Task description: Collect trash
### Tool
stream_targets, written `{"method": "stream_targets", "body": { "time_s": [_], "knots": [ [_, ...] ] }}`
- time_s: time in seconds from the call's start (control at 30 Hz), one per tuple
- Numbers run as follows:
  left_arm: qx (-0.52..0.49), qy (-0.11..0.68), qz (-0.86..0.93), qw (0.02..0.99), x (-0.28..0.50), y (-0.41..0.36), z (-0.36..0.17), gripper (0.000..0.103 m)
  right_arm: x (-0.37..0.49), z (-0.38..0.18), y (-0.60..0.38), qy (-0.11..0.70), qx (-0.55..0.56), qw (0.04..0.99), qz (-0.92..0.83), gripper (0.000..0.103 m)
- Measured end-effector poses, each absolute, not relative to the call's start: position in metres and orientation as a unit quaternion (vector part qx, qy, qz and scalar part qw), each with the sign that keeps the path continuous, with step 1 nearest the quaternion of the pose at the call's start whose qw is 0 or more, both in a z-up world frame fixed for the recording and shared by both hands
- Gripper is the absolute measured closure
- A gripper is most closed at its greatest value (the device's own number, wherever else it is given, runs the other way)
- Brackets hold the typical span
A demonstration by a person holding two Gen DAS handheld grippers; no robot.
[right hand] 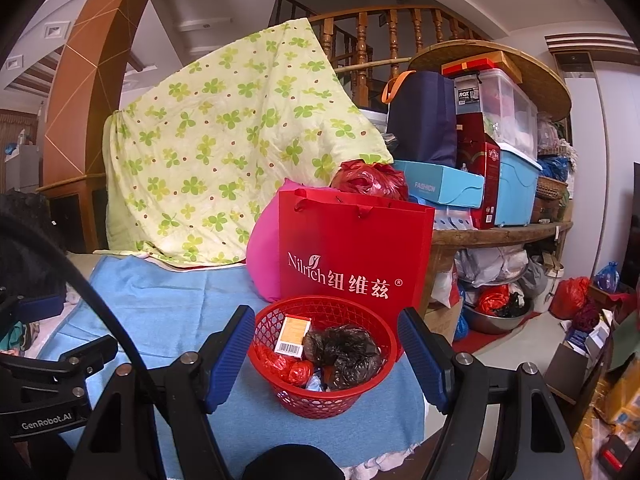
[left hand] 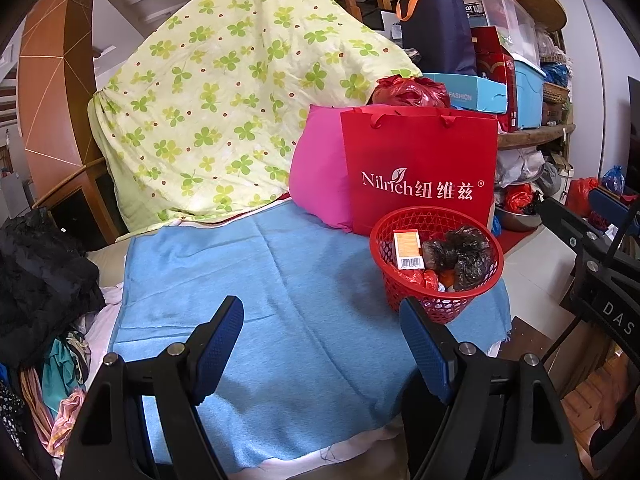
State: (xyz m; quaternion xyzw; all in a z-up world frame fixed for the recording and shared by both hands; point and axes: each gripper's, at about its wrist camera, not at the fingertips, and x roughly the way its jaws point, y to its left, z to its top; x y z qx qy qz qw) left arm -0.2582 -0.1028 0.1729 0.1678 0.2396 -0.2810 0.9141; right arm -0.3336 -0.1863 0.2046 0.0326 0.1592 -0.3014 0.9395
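A red mesh basket stands on a blue towel at its right side. It holds an orange carton with a barcode, crumpled black plastic and red wrappers. My left gripper is open and empty over the towel, left of the basket. My right gripper is open and empty, its fingers on either side of the basket, closer to the camera than it.
A red Nilrich paper bag and a pink cushion stand right behind the basket. A clover-print quilt rises at the back. Dark clothes lie at the left. Cluttered shelves and floor items are at the right.
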Motion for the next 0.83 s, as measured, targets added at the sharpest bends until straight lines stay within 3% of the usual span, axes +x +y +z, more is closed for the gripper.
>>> {"method": "stream_targets", "body": {
  "time_s": [0.83],
  "knots": [
    [0.169, 0.233, -0.313, 0.905, -0.254, -0.116, 0.173, 0.022, -0.331, 0.205, -0.201, 0.158, 0.041, 0.938, -0.307, 0.026]
  ]
}}
